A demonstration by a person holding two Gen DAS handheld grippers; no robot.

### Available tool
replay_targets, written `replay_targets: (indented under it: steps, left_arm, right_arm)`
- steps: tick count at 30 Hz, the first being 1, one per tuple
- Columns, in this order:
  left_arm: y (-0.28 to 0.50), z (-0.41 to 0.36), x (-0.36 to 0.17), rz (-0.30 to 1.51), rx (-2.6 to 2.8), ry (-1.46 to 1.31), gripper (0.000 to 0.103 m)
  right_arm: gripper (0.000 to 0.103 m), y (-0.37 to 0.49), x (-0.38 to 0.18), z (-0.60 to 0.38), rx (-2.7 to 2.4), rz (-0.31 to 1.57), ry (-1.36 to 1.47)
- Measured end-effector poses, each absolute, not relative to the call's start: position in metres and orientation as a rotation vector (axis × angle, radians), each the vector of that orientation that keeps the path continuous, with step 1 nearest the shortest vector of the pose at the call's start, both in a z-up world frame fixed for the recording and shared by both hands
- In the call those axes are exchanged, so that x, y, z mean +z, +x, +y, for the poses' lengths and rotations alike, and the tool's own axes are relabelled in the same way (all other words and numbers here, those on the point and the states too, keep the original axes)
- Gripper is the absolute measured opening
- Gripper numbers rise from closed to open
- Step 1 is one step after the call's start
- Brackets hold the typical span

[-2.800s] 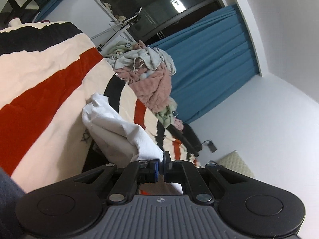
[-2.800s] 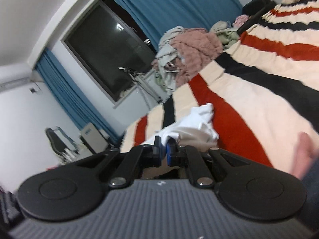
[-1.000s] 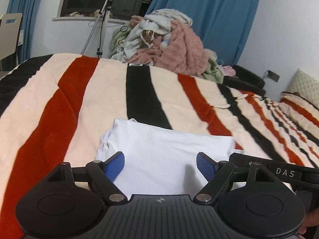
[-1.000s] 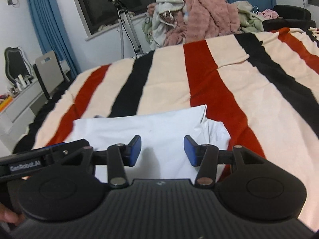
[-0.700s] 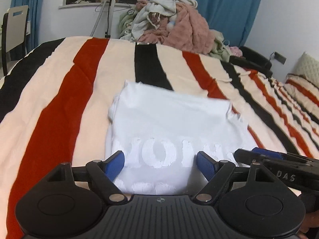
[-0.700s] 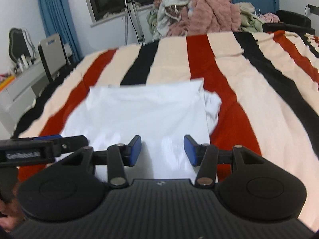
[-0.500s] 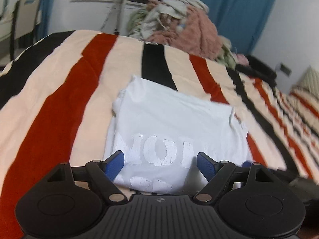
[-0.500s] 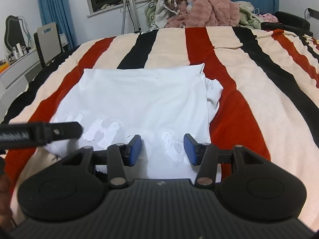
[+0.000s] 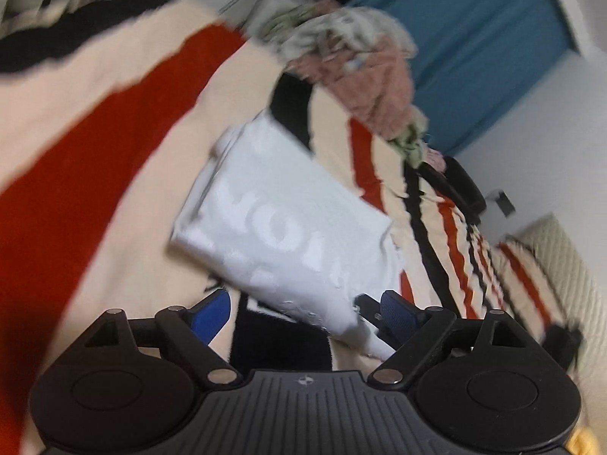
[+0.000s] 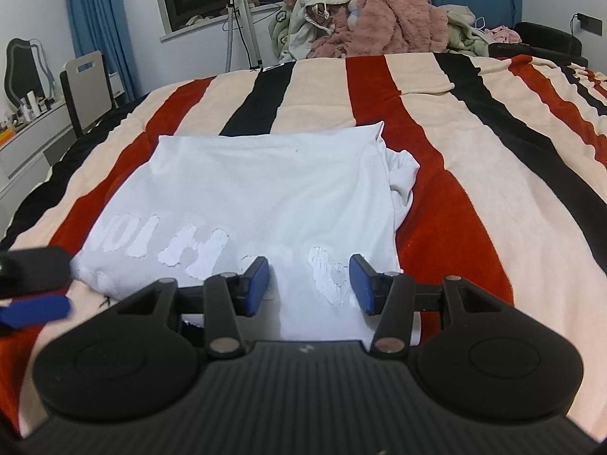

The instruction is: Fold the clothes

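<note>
A white T-shirt (image 10: 265, 189) with pale lettering lies folded flat on the striped blanket (image 10: 474, 189). My right gripper (image 10: 309, 284) hovers open over its near edge, the blue pads apart and nothing pressed between them. In the tilted, blurred left wrist view the T-shirt (image 9: 288, 227) runs diagonally. My left gripper (image 9: 303, 313) is open and its jaws are opening wider. The shirt's near corner sits between the pads without being pinched. A blue finger of the left gripper (image 10: 34, 309) shows at the left edge of the right wrist view.
A pile of clothes (image 10: 360, 19) with a pink fleece lies at the bed's far end, also seen as the pile (image 9: 360, 76). A tripod (image 10: 242, 19) and a chair (image 10: 87, 83) stand by the window. A quilted pillow (image 9: 561, 265) lies at the right.
Both grippers, earlier shut on the bunched shirt, have let it go and it now lies flat. Over the last second both drew back toward the near edge, and the left view rolled sideways.
</note>
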State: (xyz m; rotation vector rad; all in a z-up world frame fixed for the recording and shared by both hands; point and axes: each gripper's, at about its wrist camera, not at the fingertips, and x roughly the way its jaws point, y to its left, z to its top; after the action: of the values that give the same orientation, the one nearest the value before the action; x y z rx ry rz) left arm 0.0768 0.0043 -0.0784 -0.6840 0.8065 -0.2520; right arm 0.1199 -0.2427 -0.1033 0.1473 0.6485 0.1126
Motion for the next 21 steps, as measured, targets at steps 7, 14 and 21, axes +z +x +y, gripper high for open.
replay_targets:
  steps: [7, 14, 21]
  left_arm:
    - [0.115, 0.026, -0.104, 0.801, -0.176, -0.876, 0.049]
    - [0.112, 0.029, -0.102, 0.747, -0.189, -0.882, 0.021]
    - [0.110, 0.030, -0.103, 0.736, -0.194, -0.911, 0.020]
  right_arm:
    - [0.049, 0.119, -0.104, -0.243, 0.102, 0.642, 0.160]
    - [0.057, 0.114, -0.094, -0.262, 0.095, 0.648, 0.373]
    - [0.088, 0.091, -0.102, -0.296, 0.257, 0.666, 0.990]
